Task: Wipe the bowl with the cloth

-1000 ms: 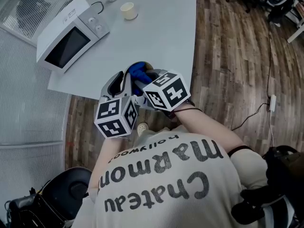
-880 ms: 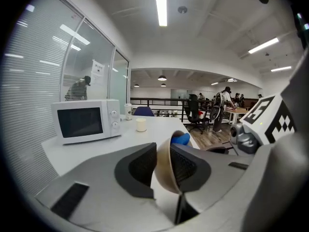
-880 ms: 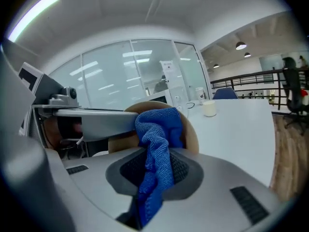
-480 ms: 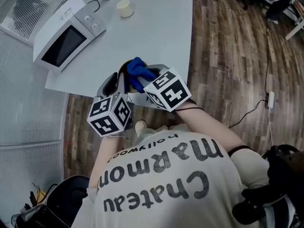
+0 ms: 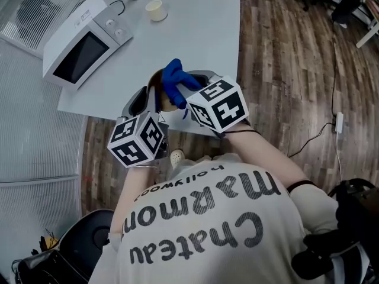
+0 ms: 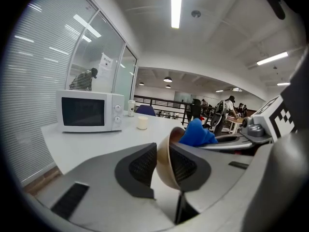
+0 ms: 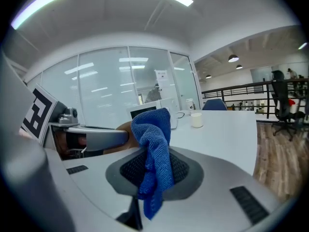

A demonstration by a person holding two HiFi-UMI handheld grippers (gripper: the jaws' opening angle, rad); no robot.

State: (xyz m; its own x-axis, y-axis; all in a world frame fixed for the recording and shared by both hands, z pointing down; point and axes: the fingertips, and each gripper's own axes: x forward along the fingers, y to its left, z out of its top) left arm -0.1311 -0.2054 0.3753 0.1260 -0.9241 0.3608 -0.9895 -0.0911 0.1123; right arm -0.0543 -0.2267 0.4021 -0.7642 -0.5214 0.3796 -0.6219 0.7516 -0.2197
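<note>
The bowl (image 6: 165,164) is gripped by its rim between the jaws of the left gripper (image 6: 162,167) and is held on edge above the near edge of the table (image 5: 201,34). The cloth (image 7: 153,146) is clamped, bunched, between the closed jaws of the right gripper (image 7: 154,172), with one end hanging below the pads. The cloth is held just right of the bowl, at its open side; whether they touch cannot be told. A microwave (image 5: 83,40) stands at the table's left and a cup (image 5: 156,10) at the far side.
</note>
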